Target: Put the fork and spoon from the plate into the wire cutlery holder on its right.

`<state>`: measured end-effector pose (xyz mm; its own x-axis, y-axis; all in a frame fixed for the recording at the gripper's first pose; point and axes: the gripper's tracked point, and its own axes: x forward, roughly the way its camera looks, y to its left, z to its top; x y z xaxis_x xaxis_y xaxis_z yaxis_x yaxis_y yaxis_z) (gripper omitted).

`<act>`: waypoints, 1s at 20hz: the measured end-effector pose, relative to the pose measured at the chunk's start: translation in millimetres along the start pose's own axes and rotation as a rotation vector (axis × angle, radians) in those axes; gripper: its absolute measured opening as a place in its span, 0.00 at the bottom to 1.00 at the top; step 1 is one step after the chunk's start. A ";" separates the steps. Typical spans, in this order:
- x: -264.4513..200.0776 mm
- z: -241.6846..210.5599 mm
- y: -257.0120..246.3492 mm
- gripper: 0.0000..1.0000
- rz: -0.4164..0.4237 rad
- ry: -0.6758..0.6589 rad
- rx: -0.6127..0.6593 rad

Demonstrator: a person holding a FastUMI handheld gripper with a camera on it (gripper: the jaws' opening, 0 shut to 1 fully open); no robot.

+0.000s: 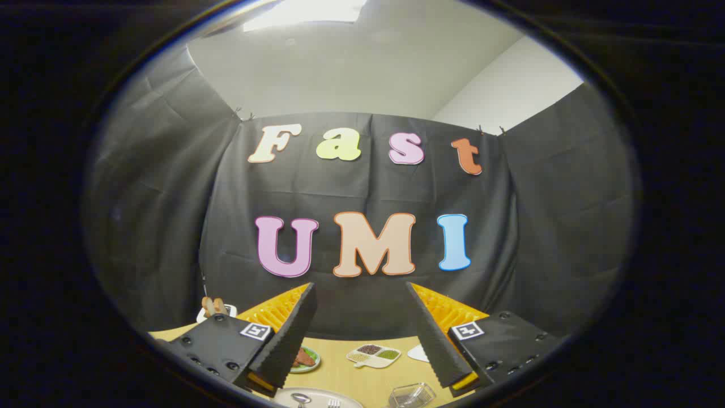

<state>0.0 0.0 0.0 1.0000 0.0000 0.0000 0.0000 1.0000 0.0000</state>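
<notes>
Overhead, gripper (pixel 362 334) hangs above wooden table (pixel 340 368), fingers spread wide, nothing between them. Plate (pixel 317 398) lies just below, between fingers, carrying spoon (pixel 300 399) and fork (pixel 333 403). Wire holder (pixel 412 394) sits right of plate, near it. Beyond fingers: divided dish (pixel 374 355) of grains, small green plate (pixel 307 361) with food.

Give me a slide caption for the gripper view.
Open gripper raised above wooden table, pale round plate with spoon and fork below.
</notes>
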 end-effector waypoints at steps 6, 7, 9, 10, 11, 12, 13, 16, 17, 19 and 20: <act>7.0 -6.2 -4.1 0.99 -0.007 0.021 0.001; 7.8 -8.5 -4.8 0.99 -0.008 0.025 0.000; 9.9 -11.6 -1.2 0.99 -0.002 0.035 -0.004; 10.7 -13.9 0.2 0.99 0.003 0.041 -0.007; 11.5 -15.7 1.7 0.99 0.007 0.046 -0.011; 11.4 -16.5 3.3 0.99 0.011 0.049 -0.015; 11.8 -16.7 4.8 0.99 0.014 0.050 -0.017; 10.7 -21.1 6.9 0.99 0.022 0.059 -0.013; 11.0 -23.2 8.8 0.99 0.029 0.067 -0.010; 10.3 -33.2 14.1 0.99 0.052 0.095 -0.008; 10.6 -38.1 15.8 0.99 0.062 0.111 -0.013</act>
<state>10.6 15.8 -38.1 0.9919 0.0610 -0.1116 -0.0624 0.9980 -0.0093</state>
